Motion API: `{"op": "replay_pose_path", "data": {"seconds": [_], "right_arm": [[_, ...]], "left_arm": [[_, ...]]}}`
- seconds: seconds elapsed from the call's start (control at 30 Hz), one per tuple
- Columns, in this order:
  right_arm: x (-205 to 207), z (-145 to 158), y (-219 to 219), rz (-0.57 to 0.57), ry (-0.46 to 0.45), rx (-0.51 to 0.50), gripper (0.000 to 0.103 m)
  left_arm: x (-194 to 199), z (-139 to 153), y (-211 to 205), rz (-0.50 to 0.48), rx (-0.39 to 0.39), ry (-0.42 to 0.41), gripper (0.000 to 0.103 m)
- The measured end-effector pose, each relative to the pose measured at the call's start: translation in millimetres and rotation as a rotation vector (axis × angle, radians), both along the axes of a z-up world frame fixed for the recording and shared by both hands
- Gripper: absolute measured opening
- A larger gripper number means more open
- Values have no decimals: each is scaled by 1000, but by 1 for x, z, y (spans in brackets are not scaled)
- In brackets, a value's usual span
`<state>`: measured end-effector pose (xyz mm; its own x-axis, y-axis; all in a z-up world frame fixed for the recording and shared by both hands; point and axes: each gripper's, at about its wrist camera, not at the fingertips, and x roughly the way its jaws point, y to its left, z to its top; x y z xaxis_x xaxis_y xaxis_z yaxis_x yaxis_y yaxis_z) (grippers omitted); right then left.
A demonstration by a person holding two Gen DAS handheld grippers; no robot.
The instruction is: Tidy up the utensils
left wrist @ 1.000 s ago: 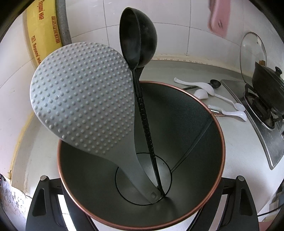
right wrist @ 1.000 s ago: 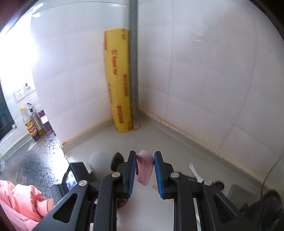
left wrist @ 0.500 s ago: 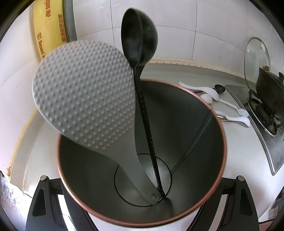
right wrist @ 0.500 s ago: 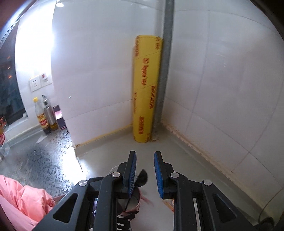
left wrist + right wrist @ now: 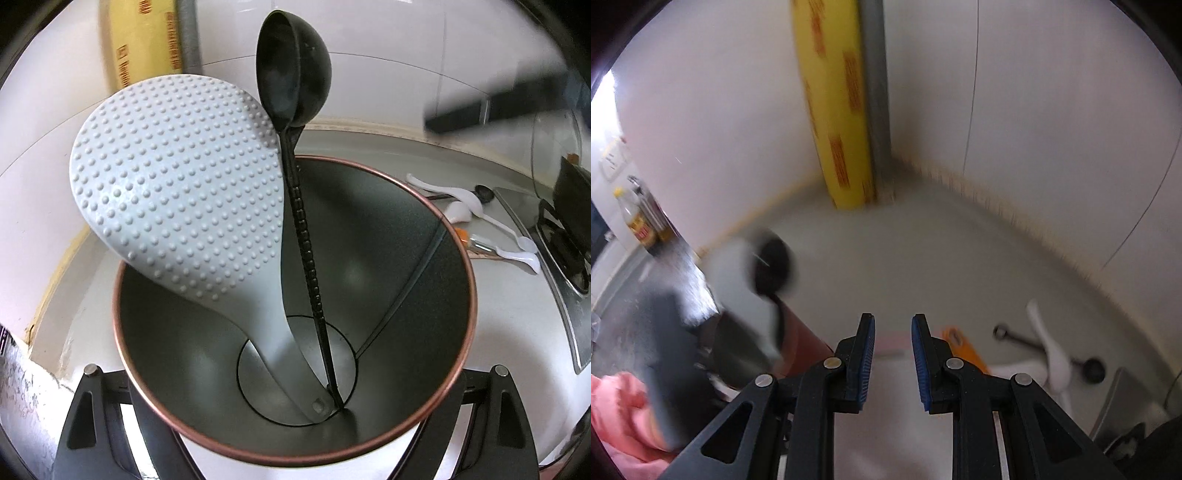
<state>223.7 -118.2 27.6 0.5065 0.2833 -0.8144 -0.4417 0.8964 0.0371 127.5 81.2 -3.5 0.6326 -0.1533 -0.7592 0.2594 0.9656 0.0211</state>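
Observation:
My left gripper (image 5: pixel 294 367) is shut on a dark, copper-rimmed utensil holder (image 5: pixel 469 280), one finger on each side of its wall. A grey dimpled rice paddle (image 5: pixel 177 184) and a black ladle (image 5: pixel 291 66) stand in it, handles down. My right gripper (image 5: pixel 893 321) hovers over the counter right of the holder (image 5: pixel 801 343), open by a narrow gap with nothing between its blue pads (image 5: pixel 866 354). A blurred pale pink patch (image 5: pixel 892 341) shows through that gap. White spoons (image 5: pixel 1052 354) and a small black spoon (image 5: pixel 1091 369) lie on the counter further right.
A yellow roll (image 5: pixel 838 110) stands in the tiled corner. An orange item (image 5: pixel 960 343) lies near the spoons (image 5: pixel 476 210). A gas stove (image 5: pixel 565 236) with a black pot and glass lid (image 5: pixel 554 147) sits at the right. Bottles (image 5: pixel 635 221) and a pink sleeve (image 5: pixel 624 413) are at the left.
The pink utensil held between the right pads a second ago is gone from them. The right gripper has dropped toward the counter and swung right. The left gripper and holder barely moved.

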Motion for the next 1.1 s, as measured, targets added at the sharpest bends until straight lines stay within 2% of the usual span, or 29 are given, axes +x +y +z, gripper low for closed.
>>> {"op": "replay_pose_path", "data": {"seconds": [0.1,0.27,0.43,0.5,0.63,0.67,0.77,1.1], "right_arm": [[16,-34,2,-10,97,-11,22],[47,-82,-1,-90,252,37,23],[69,-107,-5,-161,332,59,24],[78,-116,-11,-213,368,78,27],[87,-127,-20,-293,419,79,32],[91,-128,-22,-308,431,86,33],[99,-132,-24,-345,451,105,37],[127,-127,6,-312,442,44,40]], "left_arm": [[-1,-1,10,33,2,0,90],[-1,-1,23,82,3,6,90],[5,-4,15,97,1,7,90],[6,-4,12,93,1,6,90],[6,-5,19,84,-10,6,90],[0,-6,35,83,-22,9,90],[1,-10,42,81,-37,11,90],[4,-16,50,80,-48,10,90]]}}
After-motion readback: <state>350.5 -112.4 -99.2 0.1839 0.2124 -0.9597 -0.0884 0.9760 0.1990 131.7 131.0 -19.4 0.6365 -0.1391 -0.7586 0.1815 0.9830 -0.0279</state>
